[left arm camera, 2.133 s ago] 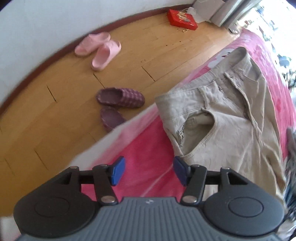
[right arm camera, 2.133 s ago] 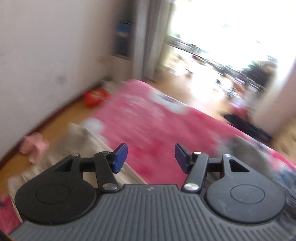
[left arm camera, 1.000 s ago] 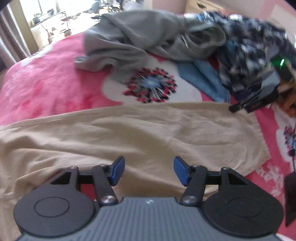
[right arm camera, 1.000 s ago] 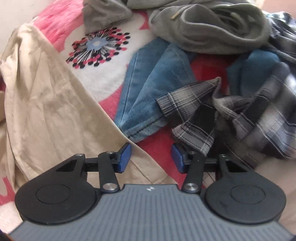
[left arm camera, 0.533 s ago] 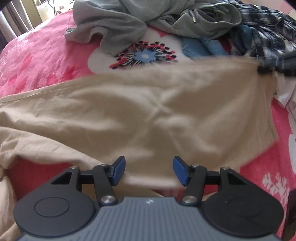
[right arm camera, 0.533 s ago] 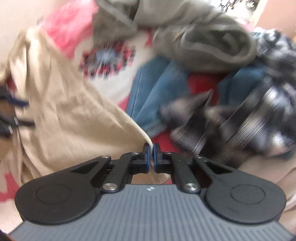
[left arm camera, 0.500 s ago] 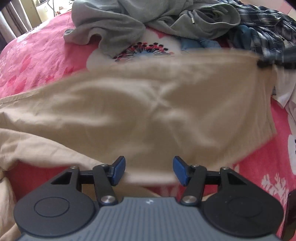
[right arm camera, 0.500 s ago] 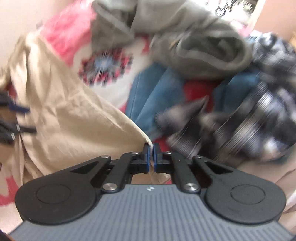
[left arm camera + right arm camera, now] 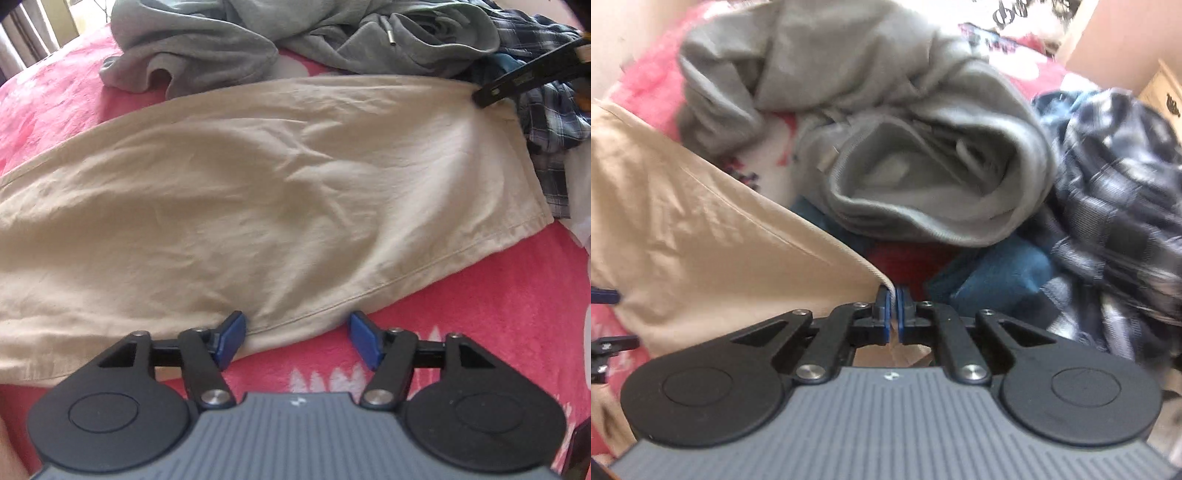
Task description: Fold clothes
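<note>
Trousers [image 9: 258, 192] hem pinched by right claw [image 9: 894, 310]; left-wrist view only: left claw [image 9: 297, 341] opening.

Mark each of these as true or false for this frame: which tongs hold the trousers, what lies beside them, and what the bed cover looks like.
1. The right tongs are shut on a corner of the beige cotton trousers. True.
2. The left tongs grip the trousers' hem. False: its jaws are opening, and the hem lies between them unpinched.
3. A grey fleece hoodie lies crumpled beyond the trousers. True.
4. The trousers lie on a plain white sheet. False: they lie on a pink flowered blanket.
5. A dark blue plaid shirt lies beside the hoodie. True.
</note>
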